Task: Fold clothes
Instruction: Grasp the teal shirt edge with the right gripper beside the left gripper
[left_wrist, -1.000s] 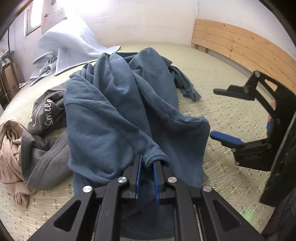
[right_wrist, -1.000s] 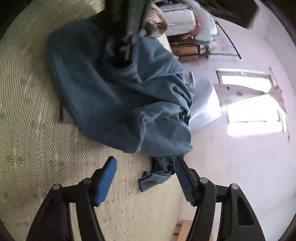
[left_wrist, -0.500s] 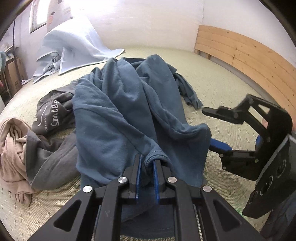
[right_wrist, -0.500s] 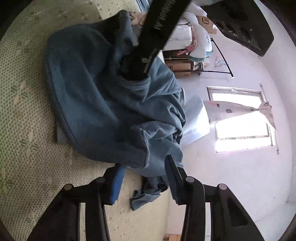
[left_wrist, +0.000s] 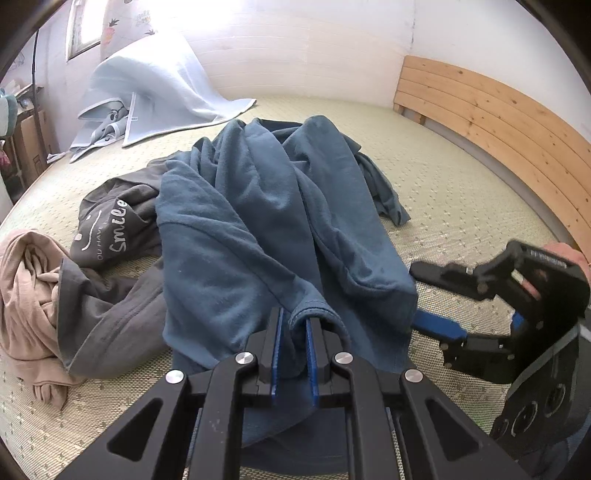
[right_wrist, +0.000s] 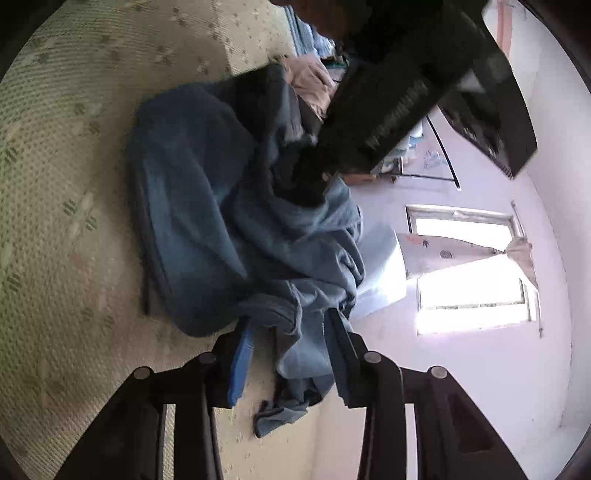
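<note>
Woven green matting (left_wrist: 461, 206) covers the bed, with a wooden headboard (left_wrist: 498, 122) along one side and a pale blue sheet (left_wrist: 159, 92) heaped against the white wall. On the matting lies a rumpled blue shirt (left_wrist: 258, 229), spread over a dark grey top (left_wrist: 110, 236) printed with white lettering; a beige garment (left_wrist: 26, 288) sits crumpled just beside the grey one.

The left gripper (left_wrist: 293, 343) has its blue pads pressed nearly together, pinching a rolled hem of the blue shirt close to the camera. The right gripper (right_wrist: 288, 354) comes at the shirt's other edge from the side, and its jaws have just been closing. A fold of blue cloth hangs between them and lies against the right-hand pad, but a gap seems to remain at the left pad, though the blur makes this hard to judge. In the left wrist view its blue finger (left_wrist: 439, 328) slips under the shirt's corner.
</note>
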